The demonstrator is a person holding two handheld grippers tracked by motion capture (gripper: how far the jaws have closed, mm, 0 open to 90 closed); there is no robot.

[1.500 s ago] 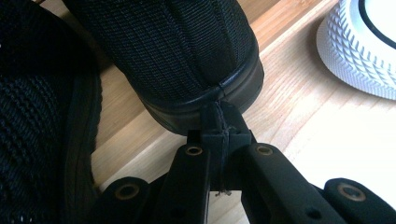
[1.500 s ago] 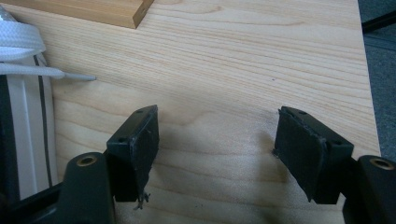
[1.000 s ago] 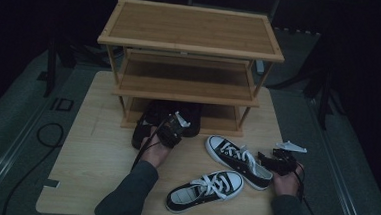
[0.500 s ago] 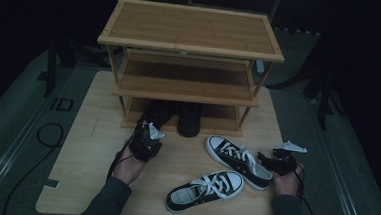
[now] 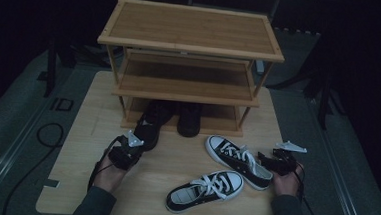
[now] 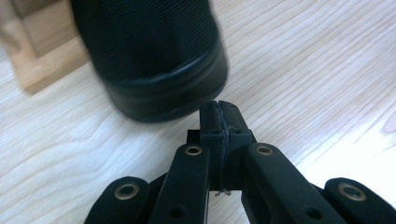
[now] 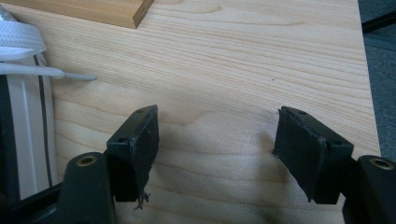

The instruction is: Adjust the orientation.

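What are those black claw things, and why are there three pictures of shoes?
A person holds a pinching tool in each hand. The high view looks down at a wooden table with a shoe rack; the other pictures come from small cameras riding on each tool. The left gripper is shut and holds nothing, just in front of a black shoe. A second black shoe sits beside that one. The right gripper is open and empty, next to two black-and-white sneakers lying on the table.
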